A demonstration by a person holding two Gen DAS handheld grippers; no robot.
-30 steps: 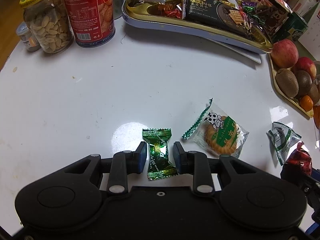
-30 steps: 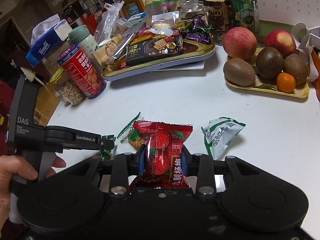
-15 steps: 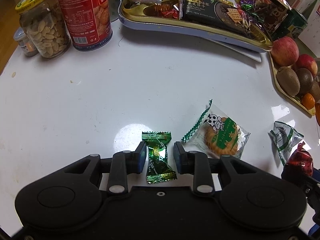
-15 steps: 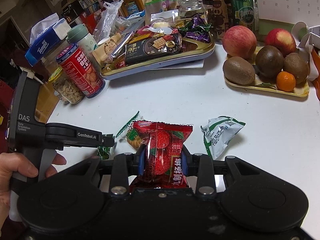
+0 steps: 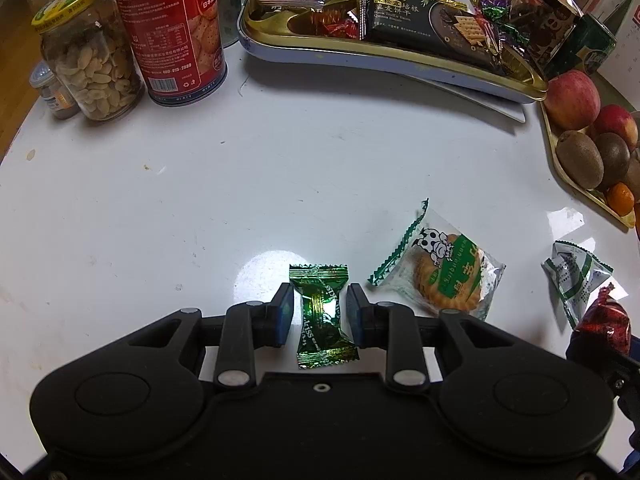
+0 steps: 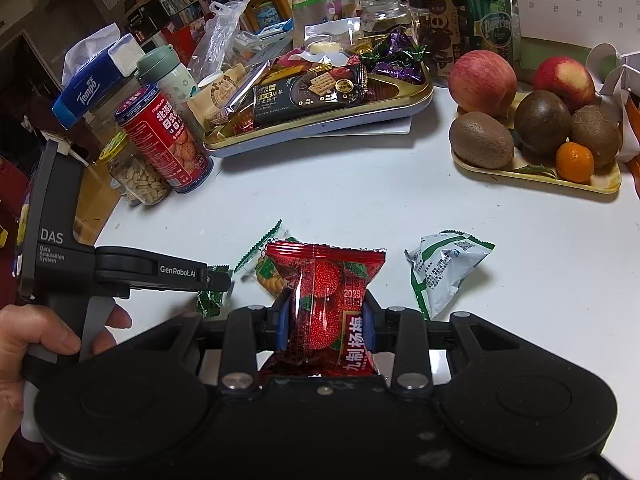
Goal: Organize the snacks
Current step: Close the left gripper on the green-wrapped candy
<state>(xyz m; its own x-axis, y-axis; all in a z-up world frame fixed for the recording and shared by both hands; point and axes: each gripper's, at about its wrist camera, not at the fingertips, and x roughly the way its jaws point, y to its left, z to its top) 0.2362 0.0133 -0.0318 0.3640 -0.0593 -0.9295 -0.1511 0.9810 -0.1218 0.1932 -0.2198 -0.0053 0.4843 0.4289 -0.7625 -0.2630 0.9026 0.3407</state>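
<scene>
A green foil candy (image 5: 320,316) lies on the white table (image 5: 200,184), lengthwise between the fingers of my left gripper (image 5: 318,300). A thin gap shows on each side of it, so the gripper is open. In the right wrist view my left gripper (image 6: 218,280) hovers over that candy (image 6: 208,300), with a hand on its handle. My right gripper (image 6: 326,312) is shut on a red bayberry snack packet (image 6: 328,300). A biscuit packet (image 5: 444,276) and a white-green packet (image 5: 576,276) lie on the table to the right. The gold snack tray (image 5: 400,58) stands at the back, piled with packets.
A peanut jar (image 5: 94,64) and a red biscuit can (image 5: 176,28) stand at the back left, near the table's rounded edge. A fruit tray (image 6: 536,168) with apples, kiwis and an orange sits at the back right. Bottles, jars and a green drink can (image 6: 490,20) crowd behind the snack tray.
</scene>
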